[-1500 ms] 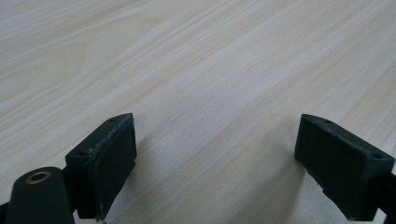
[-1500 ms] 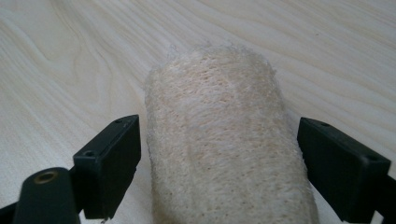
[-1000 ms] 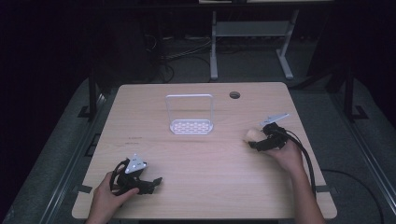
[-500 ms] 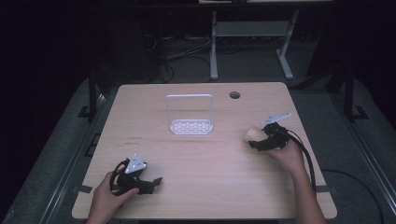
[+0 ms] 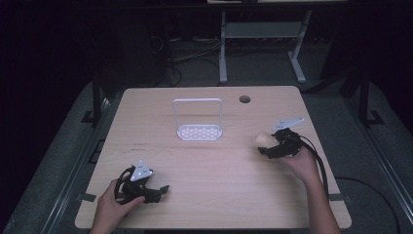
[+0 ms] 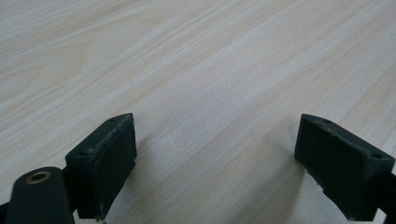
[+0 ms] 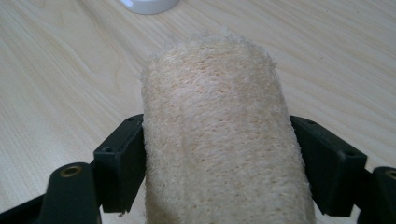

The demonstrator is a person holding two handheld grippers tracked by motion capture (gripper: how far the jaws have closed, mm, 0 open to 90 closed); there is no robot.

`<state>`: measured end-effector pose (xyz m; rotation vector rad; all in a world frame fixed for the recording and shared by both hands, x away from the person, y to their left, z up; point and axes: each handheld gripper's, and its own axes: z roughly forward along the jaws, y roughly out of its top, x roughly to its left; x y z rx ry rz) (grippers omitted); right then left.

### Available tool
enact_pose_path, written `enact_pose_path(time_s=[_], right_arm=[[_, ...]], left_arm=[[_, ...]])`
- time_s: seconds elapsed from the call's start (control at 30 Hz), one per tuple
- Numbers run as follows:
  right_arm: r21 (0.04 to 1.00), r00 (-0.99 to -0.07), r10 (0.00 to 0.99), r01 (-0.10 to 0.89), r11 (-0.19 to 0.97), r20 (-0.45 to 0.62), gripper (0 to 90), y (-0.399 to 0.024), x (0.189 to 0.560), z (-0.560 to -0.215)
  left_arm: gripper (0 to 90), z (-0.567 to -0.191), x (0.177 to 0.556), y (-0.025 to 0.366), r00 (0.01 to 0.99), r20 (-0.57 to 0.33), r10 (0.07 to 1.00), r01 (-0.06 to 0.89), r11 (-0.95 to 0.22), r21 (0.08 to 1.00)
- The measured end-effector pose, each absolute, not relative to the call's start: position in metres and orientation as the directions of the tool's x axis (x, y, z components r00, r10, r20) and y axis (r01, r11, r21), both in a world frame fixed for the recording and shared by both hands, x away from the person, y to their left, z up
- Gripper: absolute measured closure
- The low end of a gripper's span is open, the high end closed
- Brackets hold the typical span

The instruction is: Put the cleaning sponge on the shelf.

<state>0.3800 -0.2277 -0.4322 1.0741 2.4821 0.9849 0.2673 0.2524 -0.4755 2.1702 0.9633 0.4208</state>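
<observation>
While I work with no printed name on anything here, these are my notes, left to right:

Left gripper (image 5: 163,188): jaws spread wide with nothing between them, only bare wood grain in the left gripper view. I rest it low on the table (image 5: 204,214) at about seven o'clock, probably parked so my other hand has room.

Small dark marks (image 5: 141,145): on the wood at about nine o'clock. They may be writing; too small for me to read.

White rack (image 5: 198,130): a perforated base with a wire loop standing upright, just above the table's centre toward twelve o'clock. It stands well apart from both my hands and looks like a holder waiting to receive something.

Loofah sponge (image 7: 219,140): a pale, fibrous roll, at about three o'clock on the table.

Right gripper (image 5: 265,146): jaws closed on the loofah sponge, one pad on each side of its middle. I judge the mid-body grip keeps the soft roll from tipping.

Brands, labels: none legible anywhere.
</observation>
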Motion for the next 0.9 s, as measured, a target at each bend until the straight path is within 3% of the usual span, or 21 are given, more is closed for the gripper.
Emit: enact_pose_path(time_s=[0.9], right_arm=[[0.696,-0.753,0.658,0.48,0.534,0.014,23.6,-0.197,0.372,-0.418]], left_arm=[[12.1,-0.475,0.267,0.252,0.668,0.007,0.744,0.511,-0.467,0.722]])
